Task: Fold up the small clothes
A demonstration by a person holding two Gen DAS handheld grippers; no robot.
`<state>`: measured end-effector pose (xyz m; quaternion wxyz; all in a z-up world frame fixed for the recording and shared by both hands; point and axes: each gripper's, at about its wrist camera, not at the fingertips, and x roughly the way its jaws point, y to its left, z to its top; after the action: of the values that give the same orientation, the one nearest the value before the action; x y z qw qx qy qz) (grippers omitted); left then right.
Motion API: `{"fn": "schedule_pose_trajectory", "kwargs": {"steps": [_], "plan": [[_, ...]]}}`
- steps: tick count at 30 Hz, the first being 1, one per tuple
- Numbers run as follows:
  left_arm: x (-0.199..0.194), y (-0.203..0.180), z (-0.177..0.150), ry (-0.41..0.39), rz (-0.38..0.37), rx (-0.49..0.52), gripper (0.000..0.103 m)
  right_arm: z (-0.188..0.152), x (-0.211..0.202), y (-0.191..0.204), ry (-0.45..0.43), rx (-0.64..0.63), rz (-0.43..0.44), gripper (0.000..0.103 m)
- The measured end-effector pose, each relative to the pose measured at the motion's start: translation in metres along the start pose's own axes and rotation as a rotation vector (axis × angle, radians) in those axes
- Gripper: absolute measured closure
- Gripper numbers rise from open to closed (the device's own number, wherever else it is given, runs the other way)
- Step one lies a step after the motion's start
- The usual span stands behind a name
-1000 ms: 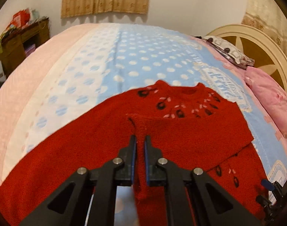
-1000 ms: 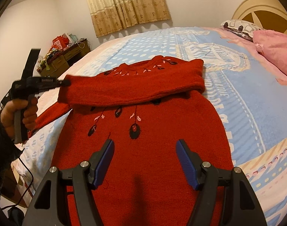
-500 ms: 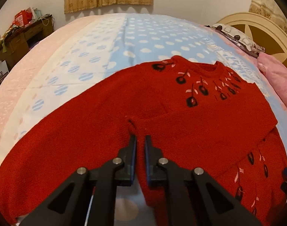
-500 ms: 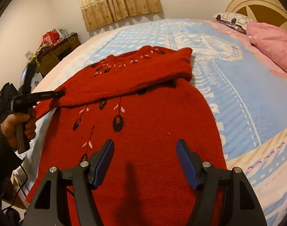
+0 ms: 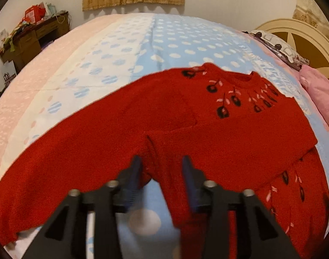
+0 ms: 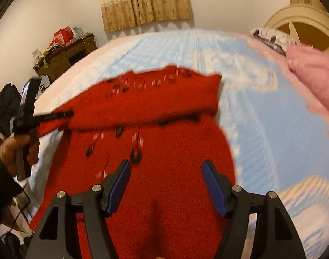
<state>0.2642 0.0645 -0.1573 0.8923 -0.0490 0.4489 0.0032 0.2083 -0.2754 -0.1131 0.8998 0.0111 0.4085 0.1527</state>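
Sweater [image 5: 218, 133], red with dark embroidered motifs near the neckline, lies flat on the bed [image 5: 164, 43], its right sleeve folded across the chest. Only the left wrist view shows the cuff [image 5: 162, 151] of that folded sleeve, which lies between the parted pads of the left gripper [image 5: 161, 168]; the left sleeve [image 5: 56, 161] extends to the left edge of this view. Only the right wrist view shows the left gripper [image 6: 63, 114] from outside, held in the person's hand [image 6: 15, 151] at the left side of the sweater [image 6: 164, 151], and the hem area beneath the right gripper [image 6: 166, 177]. Left gripper: jaws have just been opening and now stand apart, the cuff between them; whether either pad touches the cloth cannot be told. Right gripper: jaws wide apart above the sweater body, gripping nothing. A pink pillow [image 6: 311, 75] lies at the headboard [image 5: 304, 41]. A cluttered desk [image 6: 63, 54] stands by the wall.
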Motion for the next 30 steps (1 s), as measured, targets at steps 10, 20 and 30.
{"fn": "schedule_pose_trajectory", "kwargs": {"steps": [10,20,30], "plan": [[0.005,-0.023,-0.011,-0.056,0.098,0.093,0.025,0.074,0.115,-0.043,0.154,0.057,0.014,0.034],[-0.003,-0.021,-0.023,-0.056,0.095,0.083,0.022,0.057,0.093,-0.055,0.080,0.011,-0.161,0.034],[0.005,-0.016,-0.036,-0.073,0.131,0.073,0.007,0.042,0.131,0.000,0.187,-0.095,-0.086,0.034]]}}
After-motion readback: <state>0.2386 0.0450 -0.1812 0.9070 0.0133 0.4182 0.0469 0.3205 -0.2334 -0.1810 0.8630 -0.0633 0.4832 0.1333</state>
